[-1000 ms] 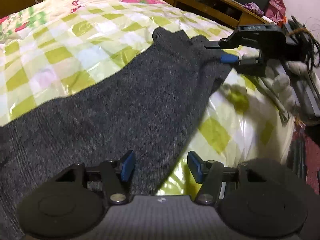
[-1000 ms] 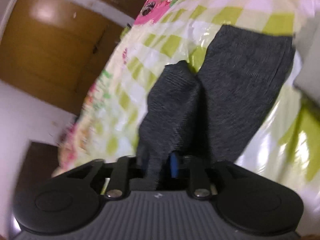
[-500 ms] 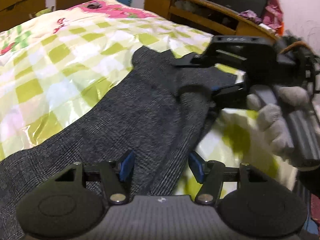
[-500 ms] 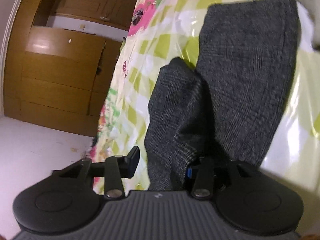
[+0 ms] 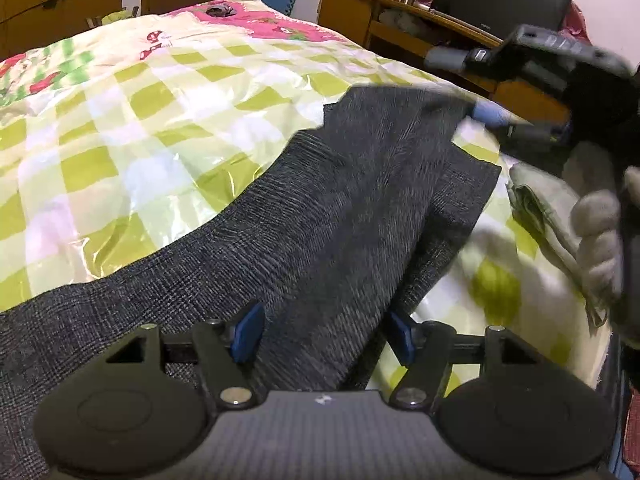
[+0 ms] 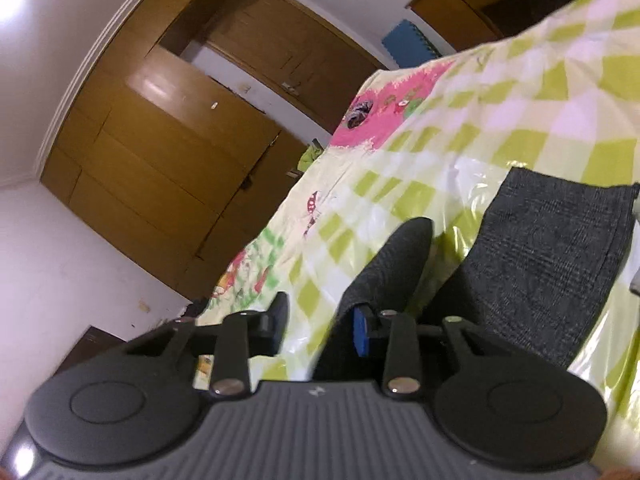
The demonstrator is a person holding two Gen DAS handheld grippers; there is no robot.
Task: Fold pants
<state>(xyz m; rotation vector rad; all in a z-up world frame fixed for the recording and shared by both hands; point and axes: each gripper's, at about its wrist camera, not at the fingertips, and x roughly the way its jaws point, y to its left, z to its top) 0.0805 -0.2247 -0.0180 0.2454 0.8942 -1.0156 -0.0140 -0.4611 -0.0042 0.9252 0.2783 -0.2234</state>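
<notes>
Across the left wrist view, dark grey pants [image 5: 320, 208] stretch over a bed covered by a glossy green-and-white checked sheet [image 5: 132, 132] with a pink cartoon print at its far end. One leg lies flat on the sheet while the other is lifted and draped over it, running down between the left gripper [image 5: 324, 334], whose blue-padded fingers [image 5: 248, 332] stand apart on either side of the fabric without pinching it. At upper right the right gripper [image 5: 492, 114] shows blurred, a pale blue fingertip touching the hem of the raised leg; the gloved hand [image 5: 600, 216] behind it holds the handle. A wooden desk [image 5: 404, 28] beyond the bed carries a dark monitor [image 5: 496, 0] and a metal bottle; no writing on them can be read. From the right wrist view, the right gripper [image 6: 320, 326] has its fingers spread, and a fold of the pants [image 6: 532, 264] rests against the blue pad of the right-hand finger [image 6: 362, 330] only, the other finger being bare over the sheet [image 6: 500, 120]. The rest of the garment lies flat to the right. Brown wardrobe doors [image 6: 168, 160] and a white wall fill the left side. A small pale logo mark sits on the ribbed gripper body, too small to read.
</notes>
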